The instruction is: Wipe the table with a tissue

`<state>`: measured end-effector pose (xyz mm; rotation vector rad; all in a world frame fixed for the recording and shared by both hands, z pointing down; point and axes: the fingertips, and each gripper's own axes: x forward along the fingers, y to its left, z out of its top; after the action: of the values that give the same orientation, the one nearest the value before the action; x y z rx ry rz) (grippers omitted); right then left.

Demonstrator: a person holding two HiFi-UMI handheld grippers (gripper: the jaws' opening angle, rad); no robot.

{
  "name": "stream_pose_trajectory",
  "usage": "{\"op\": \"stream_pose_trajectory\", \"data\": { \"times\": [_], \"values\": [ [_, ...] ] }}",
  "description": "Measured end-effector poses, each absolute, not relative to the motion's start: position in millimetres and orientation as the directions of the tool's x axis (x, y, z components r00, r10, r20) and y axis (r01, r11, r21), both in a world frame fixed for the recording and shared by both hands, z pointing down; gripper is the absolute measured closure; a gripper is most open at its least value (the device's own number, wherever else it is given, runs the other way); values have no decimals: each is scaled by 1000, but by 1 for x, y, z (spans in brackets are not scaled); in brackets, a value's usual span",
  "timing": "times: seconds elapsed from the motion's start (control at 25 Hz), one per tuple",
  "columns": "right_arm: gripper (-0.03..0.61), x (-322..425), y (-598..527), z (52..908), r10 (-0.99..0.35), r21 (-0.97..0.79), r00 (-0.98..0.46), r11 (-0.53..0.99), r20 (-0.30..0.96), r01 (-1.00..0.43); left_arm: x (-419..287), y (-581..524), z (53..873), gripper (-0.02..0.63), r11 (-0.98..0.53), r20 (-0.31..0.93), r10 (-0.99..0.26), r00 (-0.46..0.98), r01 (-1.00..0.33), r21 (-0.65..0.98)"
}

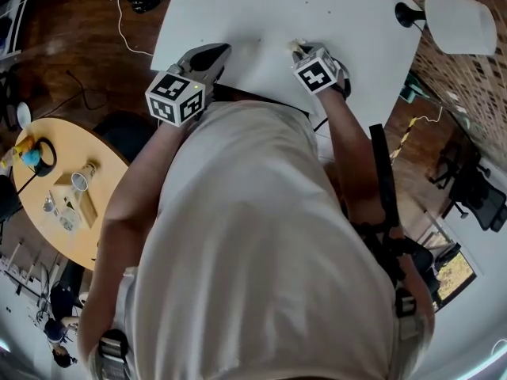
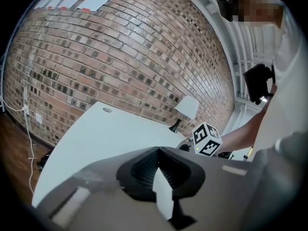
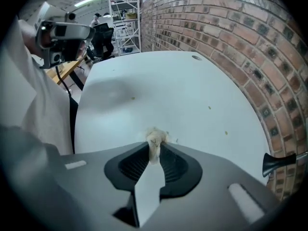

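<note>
While the head view looks steeply down, a person in a white shirt (image 1: 261, 244) fills most of the frame, leaning over a white table (image 1: 317, 6) that runs across the top.

The left gripper (image 2: 158, 149) reaches onto the table's near edge, just left of centre in the head view, with its marker cube (image 1: 176, 97) facing the camera. In the left gripper view its 2 jaws are pressed together at the tips with nothing between them, and they point out across the bare tabletop.

The right gripper (image 3: 154, 146) is just right of centre in the head view, apart from the left one, and tilts steeply down at the table. In the right gripper view its 2 jaws pinch a small crumpled tissue (image 3: 155, 137), off-white to tan. The tissue pokes out just past the tips at the middle of the frame, low against the tabletop. Whether it touches the surface cannot be told.

A few tiny specks (image 3: 209, 108) dot the tabletop to the upper right of the tissue.

A white-shaded lamp (image 1: 459, 18) with a black base stands at the table's corner, upper right in the head view. A brick wall (image 2: 120, 57) behind the table fills the top of the left gripper view. A round wooden table (image 1: 79, 172) holding small items sits at the left edge of the head view.
</note>
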<state>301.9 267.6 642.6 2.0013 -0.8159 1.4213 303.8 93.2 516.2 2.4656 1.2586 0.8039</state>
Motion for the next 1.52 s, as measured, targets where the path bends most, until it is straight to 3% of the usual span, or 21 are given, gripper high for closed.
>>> {"op": "stream_pose_trajectory", "data": {
  "times": [0.2,0.52,0.64,0.8,1.24,1.52],
  "values": [
    [506,303,262,641,-107,113,241,-658,965,-744,309,76,522,609,-595,365,804,470,654,468],
    [508,276,237,641,-175,32,169,-598,970,-801,313,75,522,609,-567,347,824,448,671,478],
    [506,280,269,637,-104,151,286,-653,953,-742,315,72,521,609,-564,340,825,450,672,480],
    [503,283,307,635,-101,135,352,-799,931,-586,316,65,523,609,-569,342,822,455,669,478],
    [505,282,212,640,-264,73,281,-597,923,-799,314,49,518,609,-584,343,812,473,666,464],
    [504,308,214,641,-179,141,346,-675,921,-724,305,13,519,609,-640,345,767,541,618,456]
  ]
}}
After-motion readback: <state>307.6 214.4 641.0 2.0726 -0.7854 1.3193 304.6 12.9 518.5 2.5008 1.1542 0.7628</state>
